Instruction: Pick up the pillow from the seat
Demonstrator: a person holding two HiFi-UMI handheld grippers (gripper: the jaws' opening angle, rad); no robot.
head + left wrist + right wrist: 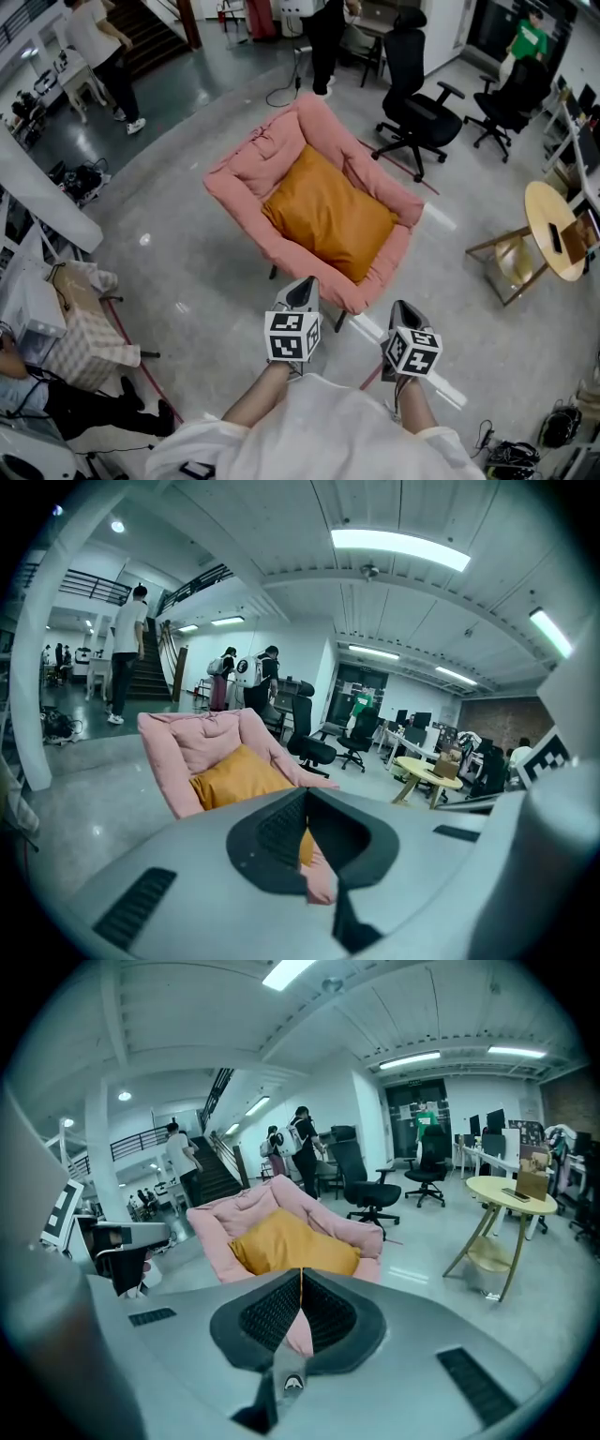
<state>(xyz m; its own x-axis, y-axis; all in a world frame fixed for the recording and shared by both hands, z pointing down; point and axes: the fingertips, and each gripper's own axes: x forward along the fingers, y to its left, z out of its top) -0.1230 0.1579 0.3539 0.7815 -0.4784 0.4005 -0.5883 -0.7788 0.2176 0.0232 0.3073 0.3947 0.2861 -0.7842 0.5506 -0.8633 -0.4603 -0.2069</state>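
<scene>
left gripper (302,292) and right gripper (405,317) fingers pinched together, empty; in gripper views their bodies hide the near edge of the pillow (328,214).

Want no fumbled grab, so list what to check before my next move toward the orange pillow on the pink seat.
1. Orange square fabric pillow lies uncovered on the pink padded seat: ok.
2. Left gripper jaws apart for grasping: not ok, shut, empty.
3. Right gripper jaws apart: not ok, shut, empty.
4. Grippers within touch of pillow: not ok, both short of the seat's near edge.
5. Black office chair stands apart from seat: ok.
</scene>
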